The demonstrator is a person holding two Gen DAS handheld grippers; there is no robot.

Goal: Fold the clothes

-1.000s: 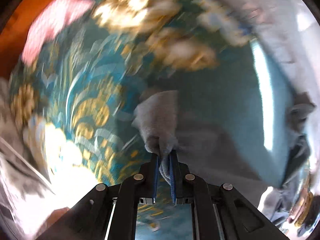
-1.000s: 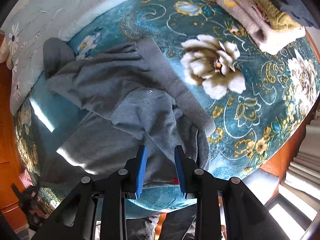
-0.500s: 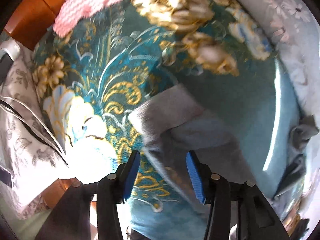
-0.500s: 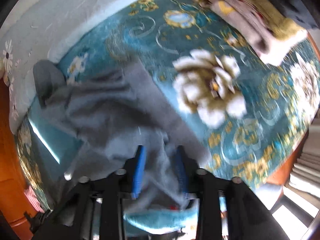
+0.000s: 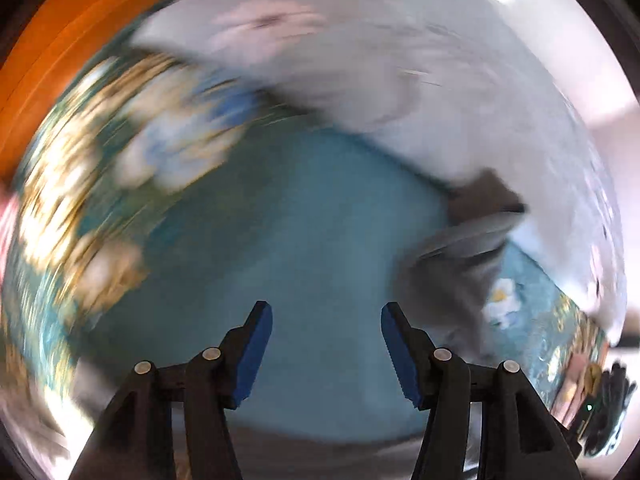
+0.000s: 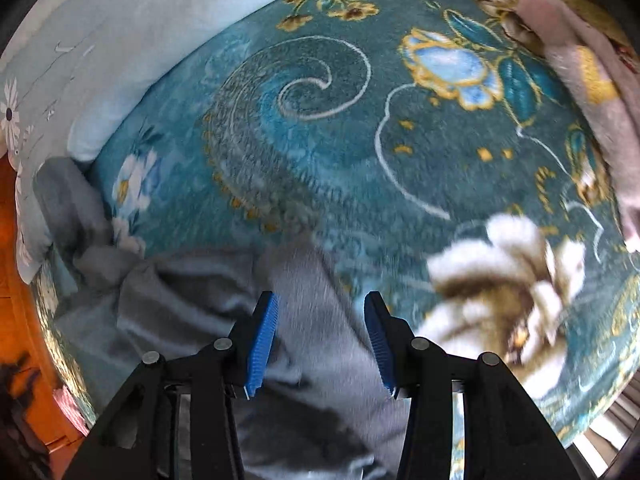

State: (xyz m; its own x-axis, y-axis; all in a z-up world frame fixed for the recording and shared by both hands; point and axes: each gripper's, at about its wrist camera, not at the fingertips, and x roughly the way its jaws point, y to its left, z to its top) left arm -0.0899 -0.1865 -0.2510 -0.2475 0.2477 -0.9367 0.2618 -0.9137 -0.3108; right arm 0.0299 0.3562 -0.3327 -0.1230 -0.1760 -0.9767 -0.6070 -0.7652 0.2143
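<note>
1. Left gripper point(image 5: 326, 326): fingers spread, empty, above the blanket point(image 5: 312, 216).
2. Right gripper point(image 6: 320, 320): fingers spread, straddling the garment point(image 6: 208, 304).
3. Garment: grey, crumpled on the blanket.

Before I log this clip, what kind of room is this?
Most likely a bedroom: a bed with a teal floral blanket, a pale blue pillow at its edge, and a grey garment spread for folding, beside an orange wooden surface.

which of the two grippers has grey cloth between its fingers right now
The right gripper: its open blue fingers straddle a strip of the grey garment. The left gripper, also open, frames only bare teal blanket.
</note>
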